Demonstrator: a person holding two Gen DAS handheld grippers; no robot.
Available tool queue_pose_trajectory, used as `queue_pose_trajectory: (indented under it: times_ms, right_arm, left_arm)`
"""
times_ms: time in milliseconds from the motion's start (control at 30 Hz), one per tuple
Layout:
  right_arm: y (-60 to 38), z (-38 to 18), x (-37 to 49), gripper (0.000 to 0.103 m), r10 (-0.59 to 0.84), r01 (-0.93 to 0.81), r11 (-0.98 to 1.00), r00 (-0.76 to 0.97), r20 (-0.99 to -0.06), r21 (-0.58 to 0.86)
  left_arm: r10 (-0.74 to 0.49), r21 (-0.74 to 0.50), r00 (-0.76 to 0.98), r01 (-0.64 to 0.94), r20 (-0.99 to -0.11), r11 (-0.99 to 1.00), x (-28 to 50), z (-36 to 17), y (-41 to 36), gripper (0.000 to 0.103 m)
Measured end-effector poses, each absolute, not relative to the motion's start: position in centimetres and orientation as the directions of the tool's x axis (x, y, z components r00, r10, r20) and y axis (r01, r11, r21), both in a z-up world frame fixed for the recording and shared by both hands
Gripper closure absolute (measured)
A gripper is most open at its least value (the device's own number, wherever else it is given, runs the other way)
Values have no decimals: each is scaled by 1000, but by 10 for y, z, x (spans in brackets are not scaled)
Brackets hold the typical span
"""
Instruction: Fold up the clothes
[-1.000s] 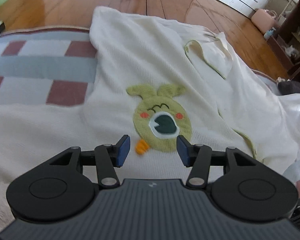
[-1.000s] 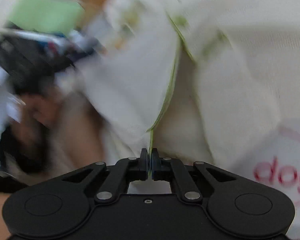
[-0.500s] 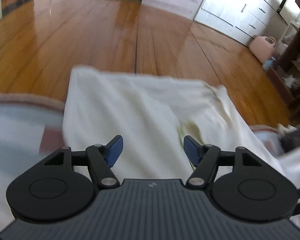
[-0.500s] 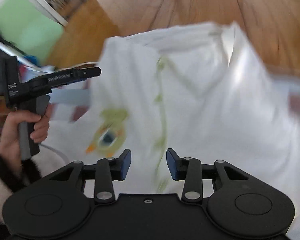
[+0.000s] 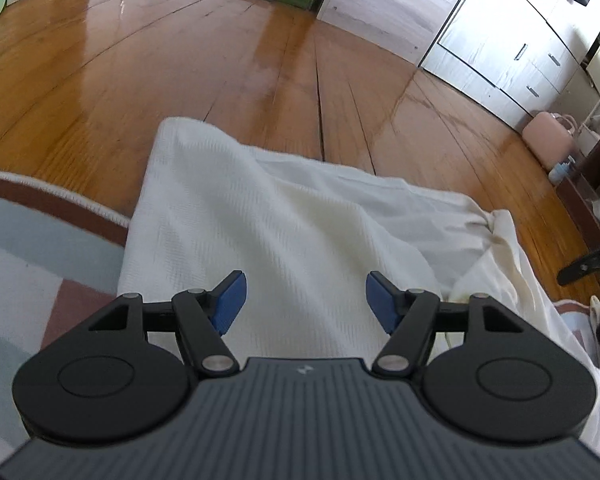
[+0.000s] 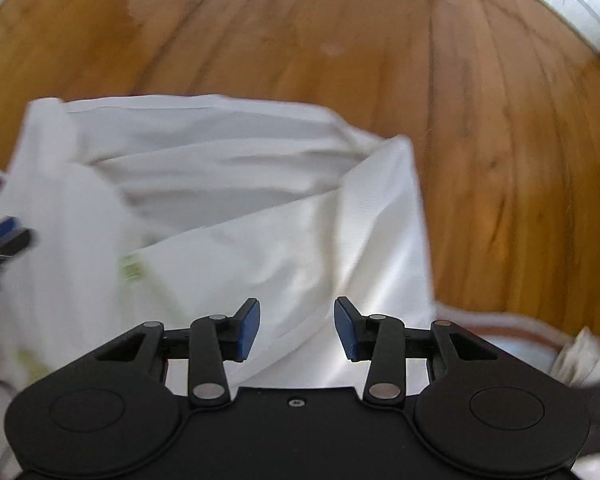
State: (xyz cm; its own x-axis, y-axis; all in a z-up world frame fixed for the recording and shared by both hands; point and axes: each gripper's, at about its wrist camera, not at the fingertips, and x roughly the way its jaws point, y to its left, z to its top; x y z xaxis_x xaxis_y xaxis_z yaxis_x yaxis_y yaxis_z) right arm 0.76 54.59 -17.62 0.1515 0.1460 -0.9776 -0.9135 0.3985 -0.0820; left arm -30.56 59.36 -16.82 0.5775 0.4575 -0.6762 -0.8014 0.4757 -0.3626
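Your left tool [image 5: 302, 300] stands with its blue pads spread wide and nothing between them. Your right tool [image 6: 296, 330] is likewise spread, pads apart, holding nothing. Neither tool touches cloth, as far as these views settle it.

The cream garment [image 5: 260, 224] lies directly under and ahead of both tools. From the left wrist view it runs forward from between the pads, off the striped rug [image 5: 28, 240] and out onto the wooden floor [image 5: 180, 72]. Its far edge lies across your line of sight, with the far-left corner beyond the left pad. To the right the cloth bunches into a gathered ridge [image 5: 496, 232].

From the right wrist view, which is blurred, the same garment [image 6: 240, 184] shows a turned-over flap whose corner [image 6: 400, 148] lies ahead and slightly right of the right tool. The left tool's blue tip [image 6: 0, 228] shows at the left margin, just beside the cloth's left side.

Judgement: the garment's far edge is the relation that matters. Each tool sits nearer its own far corner, left to left, right to right. Whether a fold has been laid or is being opened cannot be settled here.
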Motion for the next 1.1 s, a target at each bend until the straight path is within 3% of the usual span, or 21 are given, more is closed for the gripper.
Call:
queue_pose_trajectory:
  times_ms: [233,467,633,733,767,833,867,900,1100]
  right_arm:
    - [543,-190,41,57,252,-918,395,137,-958,-27]
    - [548,-231,40,58,221,-952,305,104,-970,-33]
    - [571,-246,45,48,182,-935,351,122,-976,-52]
    - [590,-251,44,40,198,-927,338,237,-951,-161]
    - [596,-251,47,42,192,-916,348,278,-941,-199]
    - [603,-248,58,65,170,-889,396,318,-933,-231]
    - [605,-246,66,90,164,-879,421,316,-935,-223]
    - [604,-243,73,99,168,-867,447,323,-931,-220]
    - [563,-218,107,99,282,-753,625,464,-840,-207]
  left_arm:
    - [490,-306,527,-833,-695,461,-311,-176,593,37]
    - [493,-321,535,-831,-686,455,-307,-180,596,37]
    - [493,-307,529,-832,-691,463,-301,-181,593,37]
    - [507,-290,517,-839,-690,461,-303,-180,593,37]
    - [511,-288,513,-842,-690,457,-304,-180,594,38]
    - [518,-286,507,-847,-688,449,-307,-179,595,39]
    - [522,-285,504,-849,-688,445,-309,-179,596,39]
    - [526,-283,501,-852,-687,441,-310,-179,596,39]
    - [546,-284,487,-864,-682,415,-318,-177,600,39]
